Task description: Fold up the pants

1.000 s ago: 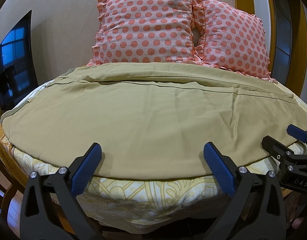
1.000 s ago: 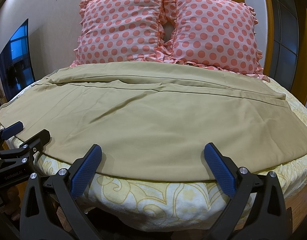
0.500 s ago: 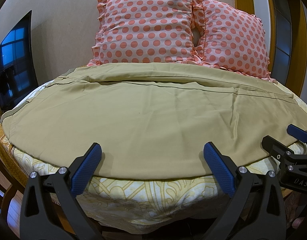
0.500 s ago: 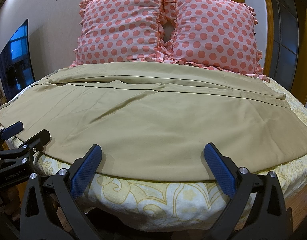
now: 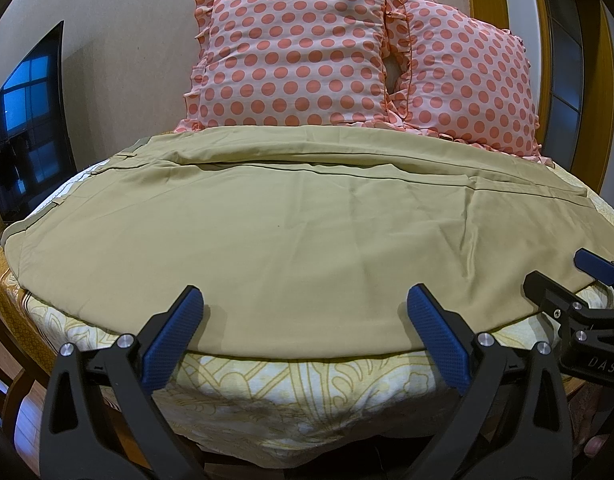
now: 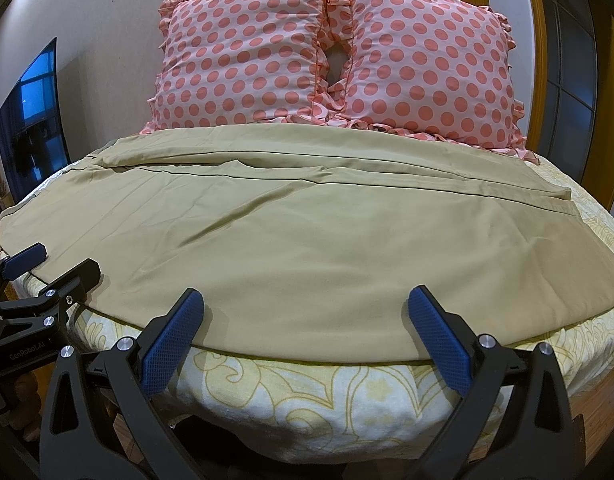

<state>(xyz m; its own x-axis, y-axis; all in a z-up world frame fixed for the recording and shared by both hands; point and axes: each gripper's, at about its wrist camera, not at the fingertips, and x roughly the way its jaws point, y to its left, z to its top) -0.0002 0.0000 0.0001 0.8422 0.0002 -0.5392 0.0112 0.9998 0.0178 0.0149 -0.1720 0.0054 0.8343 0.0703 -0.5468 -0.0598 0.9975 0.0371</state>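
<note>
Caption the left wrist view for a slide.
Open left gripper poised at the near edge of khaki pants spread flat on the bed, polka-dot pillows behind.

One pair of khaki pants (image 5: pixel 291 240), two polka-dot pillows (image 6: pixel 243 52), one bed (image 6: pixel 347 400), two grippers (image 5: pixel 303 328), one dark screen (image 5: pixel 27 120).

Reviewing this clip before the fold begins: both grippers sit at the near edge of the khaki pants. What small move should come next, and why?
Probably ease both grippers forward and down onto the near hem. The left gripper and right gripper are open and empty, short of the pants, which lie spread flat across the bed, their near edge just ahead of the fingertips.
</note>
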